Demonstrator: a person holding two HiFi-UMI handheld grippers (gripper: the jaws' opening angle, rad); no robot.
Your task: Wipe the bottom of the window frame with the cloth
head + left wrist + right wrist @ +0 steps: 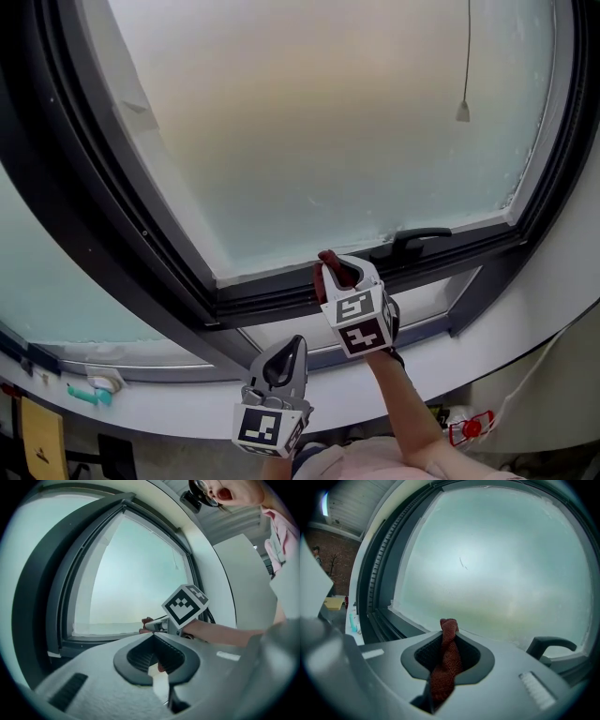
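A dark red cloth (336, 267) sticks up out of my right gripper (339, 277), which is shut on it. The gripper holds the cloth against the dark bottom rail of the window frame (267, 298), just below the frosted glass (328, 122). In the right gripper view the cloth (446, 660) runs twisted between the jaws, its tip near the rail (401, 623). My left gripper (284, 354) hangs lower and to the left, off the frame, with its jaws together and nothing seen between them. From the left gripper view, the right gripper's marker cube (186, 604) shows at the frame.
A black window handle (412, 239) sits on the bottom rail, right of the cloth. A pull cord (463, 111) hangs at the upper right. On the white sill (169, 412) at the left lies a teal object (84, 396). A second pane lies left.
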